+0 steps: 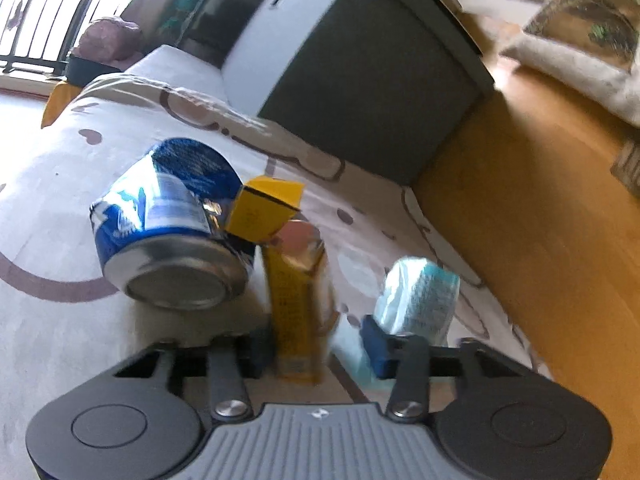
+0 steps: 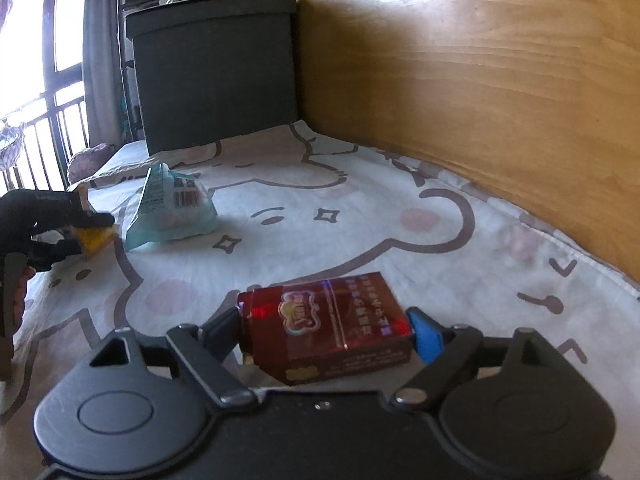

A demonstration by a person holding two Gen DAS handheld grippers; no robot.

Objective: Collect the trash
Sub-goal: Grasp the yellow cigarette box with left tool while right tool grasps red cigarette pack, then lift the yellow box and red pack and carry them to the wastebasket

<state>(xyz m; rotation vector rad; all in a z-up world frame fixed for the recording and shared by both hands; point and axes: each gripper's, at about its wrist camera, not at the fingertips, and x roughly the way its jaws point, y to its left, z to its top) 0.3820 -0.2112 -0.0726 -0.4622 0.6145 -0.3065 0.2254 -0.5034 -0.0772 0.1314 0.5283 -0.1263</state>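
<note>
In the left wrist view my left gripper stands open around a yellow carton with its flap lifted; the left finger touches the carton, the right blue pad stands apart from it. A dented blue can lies just left of the carton. A pale blue wrapper lies to the right. In the right wrist view my right gripper is shut on a red box, held just above the bed. The left gripper with the yellow carton and the wrapper show at far left.
Everything lies on a white bed sheet with cartoon bear print. A dark grey bin stands at the bed's far end, also in the left wrist view. A wooden wall panel runs along the right side. A window with railings is at left.
</note>
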